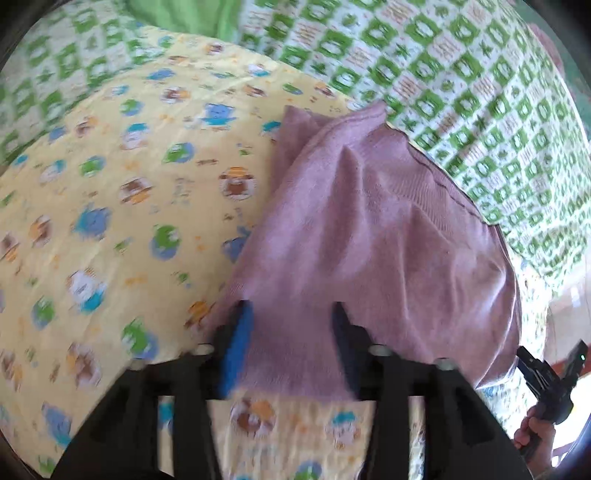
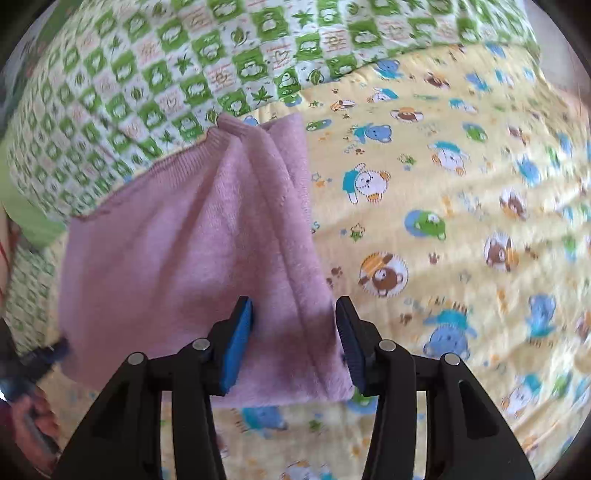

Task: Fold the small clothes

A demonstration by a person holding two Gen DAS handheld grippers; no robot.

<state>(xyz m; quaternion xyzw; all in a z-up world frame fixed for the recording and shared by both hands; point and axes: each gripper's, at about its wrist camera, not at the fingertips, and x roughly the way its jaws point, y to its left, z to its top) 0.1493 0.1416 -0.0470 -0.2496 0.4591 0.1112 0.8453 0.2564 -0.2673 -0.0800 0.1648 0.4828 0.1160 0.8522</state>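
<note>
Where the yellow sheet [image 1: 122, 206] with its cartoon bears and frogs spreads across the bed, a green-and-white checked quilt [image 1: 461, 92] lies along its far side, a plain green cloth [image 1: 184, 14] past that. The pink knitted garment [image 1: 362, 240] lies partly folded on the sheet, its ribbed hem reaching the quilt's edge. The left gripper [image 1: 291, 343] stands half open over the garment's near edge, fabric between the pads but not pinched. The right gripper [image 2: 293, 341] is likewise parted over the garment's other near corner, pads clear of the cloth. Bare sheet lies open to the outer side of each gripper. A hand [image 1: 535, 432] grips the other tool's handle at the left view's lower right.
</note>
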